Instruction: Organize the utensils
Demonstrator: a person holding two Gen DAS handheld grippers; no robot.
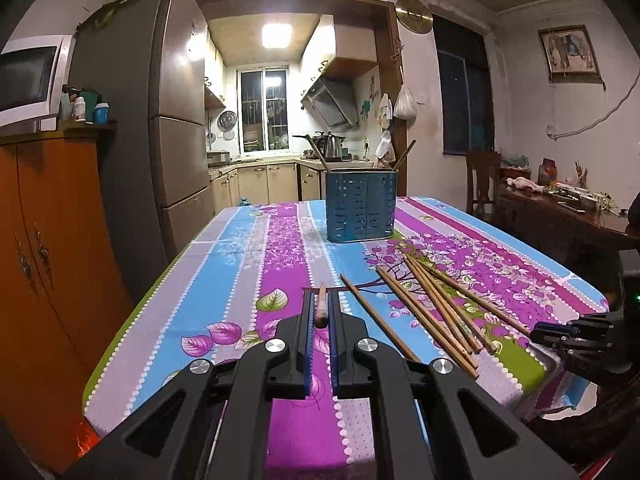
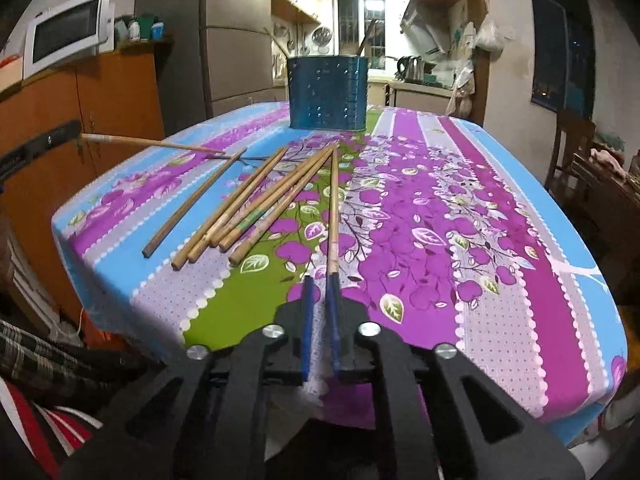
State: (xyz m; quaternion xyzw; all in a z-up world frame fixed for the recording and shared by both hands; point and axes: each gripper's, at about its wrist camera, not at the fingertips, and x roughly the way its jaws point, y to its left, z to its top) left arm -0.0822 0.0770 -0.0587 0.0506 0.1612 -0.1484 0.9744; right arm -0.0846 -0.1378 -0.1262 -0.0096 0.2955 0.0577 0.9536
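Your left gripper (image 1: 321,312) has its fingers pinched tight on one chopstick (image 1: 321,304), held clear of the cloth; from the right wrist camera that same stick (image 2: 152,143) runs out level from the left gripper's tip at the left edge, its far end over the table. Your right gripper (image 2: 320,292) stands with its blue pads (image 2: 307,304) a narrow gap apart; a single long chopstick (image 2: 333,208) lies on the cloth with its near end at the inner face of the right-hand pad, and you cannot tell whether the pads press it. No earlier view to compare. Just beyond, the loose bundle of chopsticks (image 2: 256,204) lies fanned on the flowered tablecloth (image 2: 480,240), near ends toward you, tips converging toward the far end; one darker stick (image 2: 192,208) lies apart on the left of the fan. Farther back, near the table's far edge, the blue perforated utensil holder (image 2: 328,94) stands upright with two sticks already leaning out of it. Behind it: refrigerator (image 1: 168,120), kitchen doorway, lit window.
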